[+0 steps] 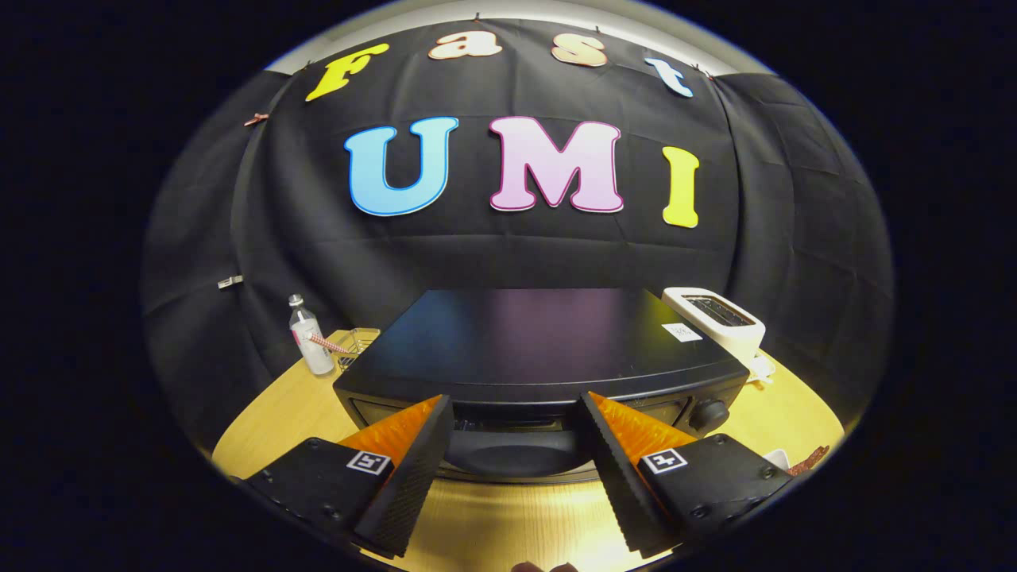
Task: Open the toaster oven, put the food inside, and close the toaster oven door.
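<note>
Here, far off to the left of the tool (515,413) and beyond its fingers, a clear plastic bottle (310,340) with a pale cap stands upright on the wooden bench (274,413), close to the black cloth wall (508,254). Just beside the bottle, on the side nearer the oven, sits a small wire basket (355,343), partly hidden by the oven's corner.

Straight ahead of the tool is the black toaster oven (532,342), its flat top glossy and its front face turned toward the fingers. The door is shut, and its bar handle (512,419) runs across the front, right in the gap between the two fingertips. The tool is spread wide, one finger to each side of the handle, and it grips nothing; whether the tips touch the oven's front cannot be told. A round knob (709,414) sits on the oven's front just beyond the right finger.

Farther right, behind the oven's far corner, a white slot toaster (719,318) rests on the bench. Beside the right finger, a small reddish-brown piece (810,457) lies next to something white, too small to identify.
</note>
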### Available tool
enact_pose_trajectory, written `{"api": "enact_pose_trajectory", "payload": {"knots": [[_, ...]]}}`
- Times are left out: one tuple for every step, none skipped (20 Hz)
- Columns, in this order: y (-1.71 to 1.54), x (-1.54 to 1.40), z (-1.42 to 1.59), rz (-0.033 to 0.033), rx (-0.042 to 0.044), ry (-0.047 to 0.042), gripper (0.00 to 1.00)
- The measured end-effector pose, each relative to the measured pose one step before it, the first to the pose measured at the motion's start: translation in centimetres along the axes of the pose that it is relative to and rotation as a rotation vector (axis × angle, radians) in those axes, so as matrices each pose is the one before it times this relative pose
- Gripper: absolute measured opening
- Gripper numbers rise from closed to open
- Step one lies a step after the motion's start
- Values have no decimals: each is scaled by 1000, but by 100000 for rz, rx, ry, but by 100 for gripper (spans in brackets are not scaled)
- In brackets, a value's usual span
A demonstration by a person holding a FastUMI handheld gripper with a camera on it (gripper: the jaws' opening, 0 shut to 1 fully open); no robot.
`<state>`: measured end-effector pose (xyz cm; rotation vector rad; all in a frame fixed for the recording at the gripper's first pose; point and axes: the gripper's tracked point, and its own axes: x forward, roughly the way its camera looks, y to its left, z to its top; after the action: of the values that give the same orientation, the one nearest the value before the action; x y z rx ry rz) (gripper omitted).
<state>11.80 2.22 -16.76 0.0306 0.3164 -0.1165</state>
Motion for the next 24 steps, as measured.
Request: {"api": "enact_pose_trajectory", "payload": {"knots": [[-91, -93, -269, -245, -1969, 1253, 98], [51, -114, 425, -290, -587, -1099, 98], [50, 57, -414, -382, 1410, 1442, 99], [50, -70, 40, -293, 341, -751, 99], [-160, 22, 29, -4, -624, 480, 99], [-48, -190, -13, 252, -251, 97, 99], [174, -271, -175, 319, 12, 1035, 99], [18, -277, -156, 318, -9, 372, 99], [102, -371, -355, 666, -91, 1187, 99], [-6, -596, -271, 64, 125, 584, 99], [9, -327, -257, -115, 97, 457, 99], [-29, -576, -302, -184, -285, 472, 99], [-12, -417, -236, -252, -379, 356, 99], [-48, -445, -285, -290, -125, 510, 99], [43, -487, -431, 61, -124, 428, 99], [27, -401, -376, 269, 194, 433, 99], [-5, -510, -390, 541, 210, 501, 99], [-55, -415, -369, 854, 185, 584, 99], [-16, -378, -411, 854, 1129, 538, 99], [-73, -430, -361, 868, 579, 125, 98], [-65, -354, -433, 1393, 677, 1374, 98], [93, -485, -308, 1303, -383, -329, 99], [-13, -293, -426, 1045, -1029, 852, 98], [-19, -311, -342, 789, -423, 78, 98]]}}
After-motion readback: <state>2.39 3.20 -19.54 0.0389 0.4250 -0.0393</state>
